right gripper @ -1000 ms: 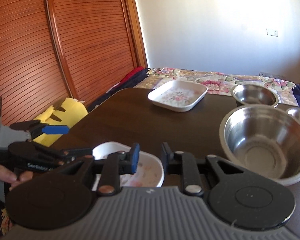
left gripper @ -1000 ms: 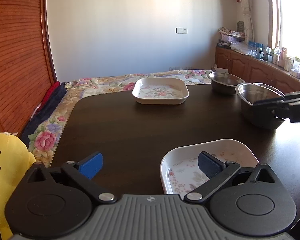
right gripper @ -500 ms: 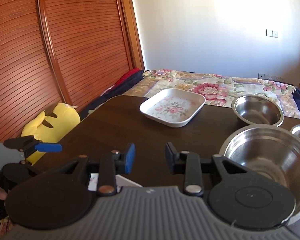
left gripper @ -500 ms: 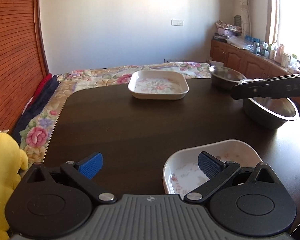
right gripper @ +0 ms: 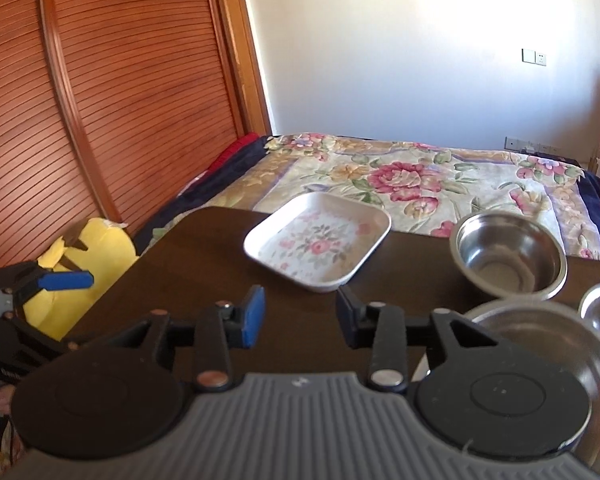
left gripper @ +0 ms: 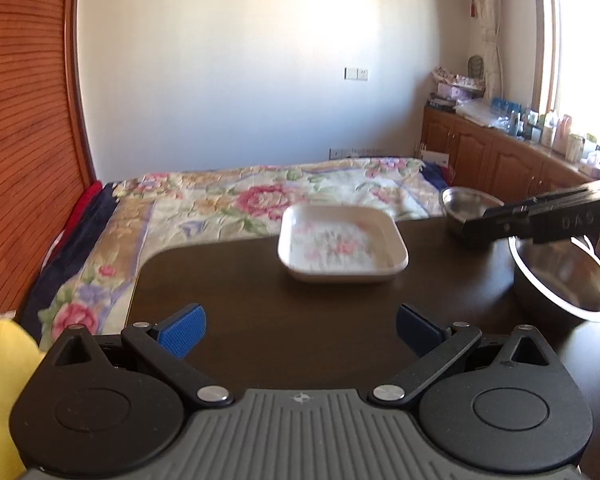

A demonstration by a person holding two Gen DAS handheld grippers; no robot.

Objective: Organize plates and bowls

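Left gripper (left gripper: 298,330) and right gripper (right gripper: 300,314) are held spread, empty, over dark wooden table (left gripper: 260,300); "DAS" is read on right gripper's side.

Both claws (left gripper: 298,330) (right gripper: 300,316) agape, empty

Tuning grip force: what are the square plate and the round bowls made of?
Plate: looks like glazed ceramic or melamine, cannot tell which; glossy white with a printed floral pattern and thick rounded rim. Small bowl and big bowl: almost certainly stainless steel; silvery, mirror-like reflections, thin rolled rims. All are likely slick, and none is held by either pair of jaws.
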